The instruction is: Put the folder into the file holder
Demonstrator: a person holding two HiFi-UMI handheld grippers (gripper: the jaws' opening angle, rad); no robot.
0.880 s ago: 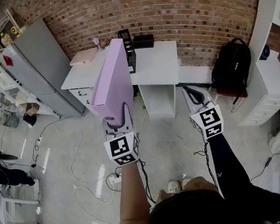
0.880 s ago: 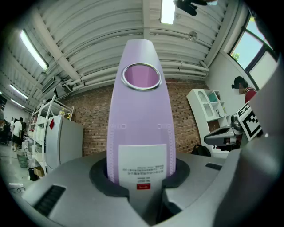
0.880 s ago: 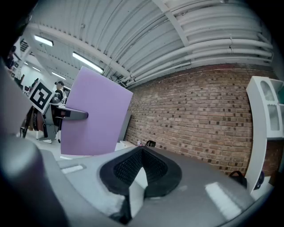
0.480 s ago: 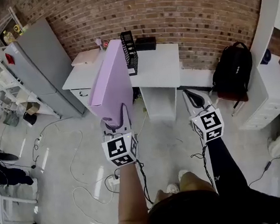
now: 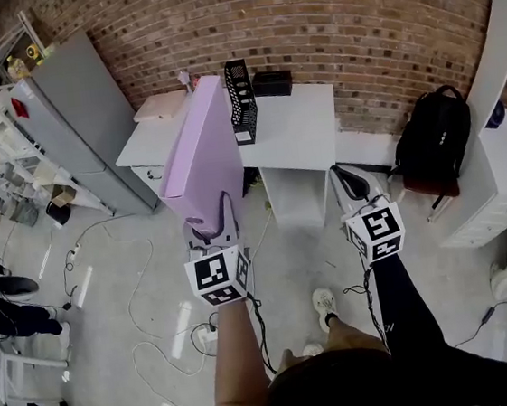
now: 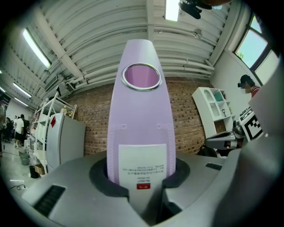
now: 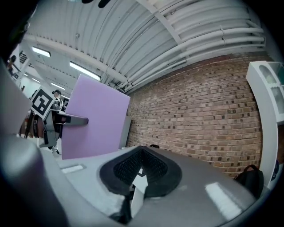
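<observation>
A tall lilac folder [image 5: 202,149] stands upright in my left gripper [image 5: 212,222], which is shut on its lower spine edge. In the left gripper view the folder's spine [image 6: 142,119], with a metal ring hole and a white label, rises straight out of the jaws of the left gripper [image 6: 142,186]. The black mesh file holder [image 5: 241,99] stands on the white desk [image 5: 304,128] ahead, just right of the folder's top. My right gripper [image 5: 349,177] hovers over the floor to the right, shut on nothing. From the right gripper [image 7: 135,177] the folder [image 7: 95,117] shows at the left.
A grey cabinet [image 5: 70,109] stands left of the desk. A black box [image 5: 273,82] and a pink flat item [image 5: 161,106] lie on the desk. A black backpack [image 5: 432,136] leans by the brick wall, beside a white shelf unit [image 5: 497,188]. Cables [image 5: 149,328] trail over the floor.
The person has stepped toward the desk, which now sits lower and nearer in the head view. Both grippers keep their pose, the folder still held upright.
</observation>
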